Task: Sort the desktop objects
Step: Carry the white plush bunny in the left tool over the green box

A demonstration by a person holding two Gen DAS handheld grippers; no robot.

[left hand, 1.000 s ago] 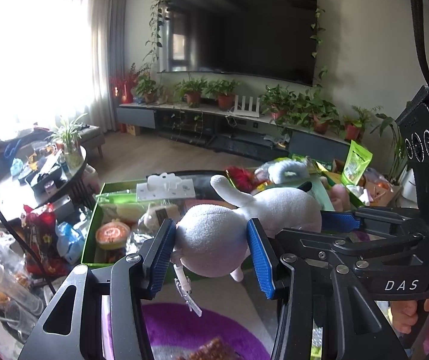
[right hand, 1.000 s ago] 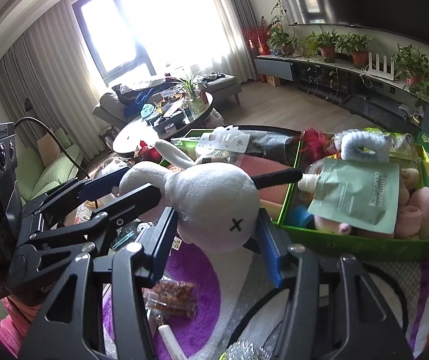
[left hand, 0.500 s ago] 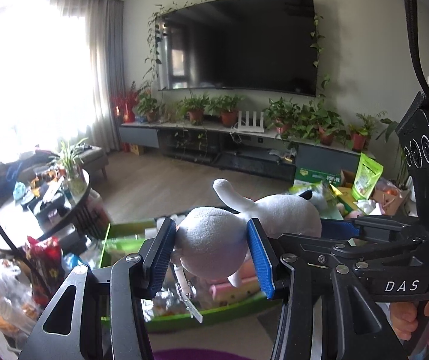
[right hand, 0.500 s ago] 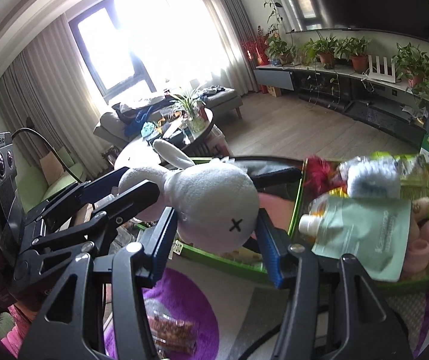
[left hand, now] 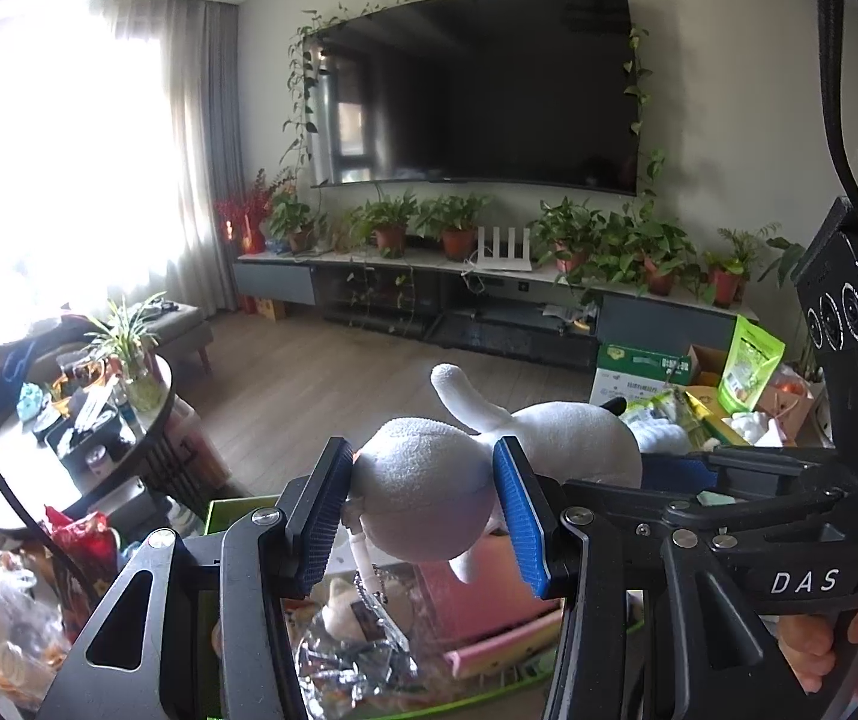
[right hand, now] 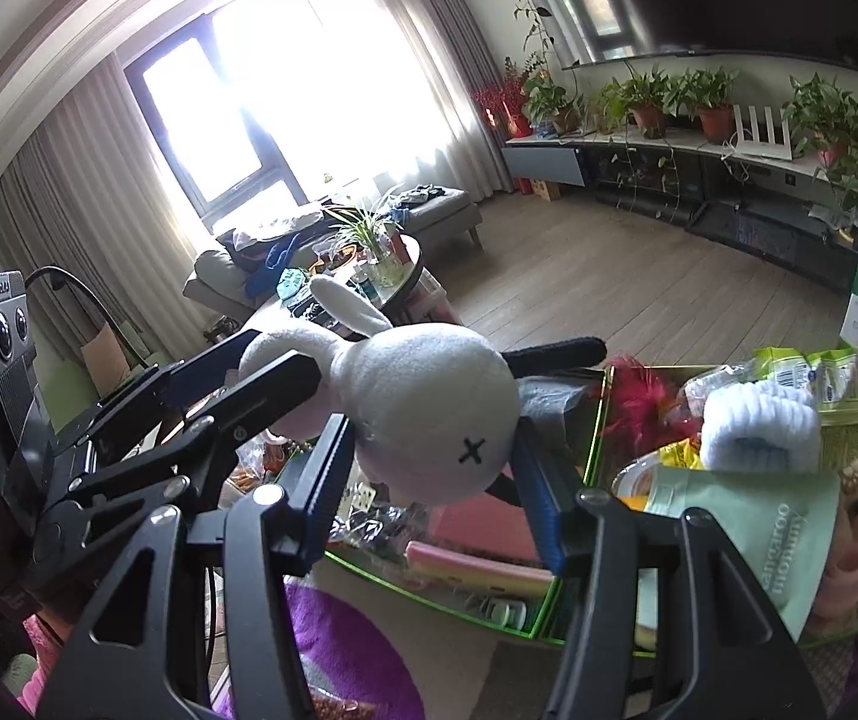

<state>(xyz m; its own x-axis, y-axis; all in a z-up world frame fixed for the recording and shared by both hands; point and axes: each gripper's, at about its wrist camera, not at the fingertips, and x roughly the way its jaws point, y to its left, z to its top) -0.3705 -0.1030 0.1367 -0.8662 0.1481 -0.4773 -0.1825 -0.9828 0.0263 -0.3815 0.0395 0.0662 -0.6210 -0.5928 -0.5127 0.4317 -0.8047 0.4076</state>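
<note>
Both grippers clamp one white toy rabbit [right hand: 429, 408] in the air, the right gripper [right hand: 429, 480] with its fingers on the head and the left gripper [left hand: 423, 516] squeezing the body, above the green tray [right hand: 441, 597] of pink boxes and packets, with the television [left hand: 477, 90] far behind.
</note>
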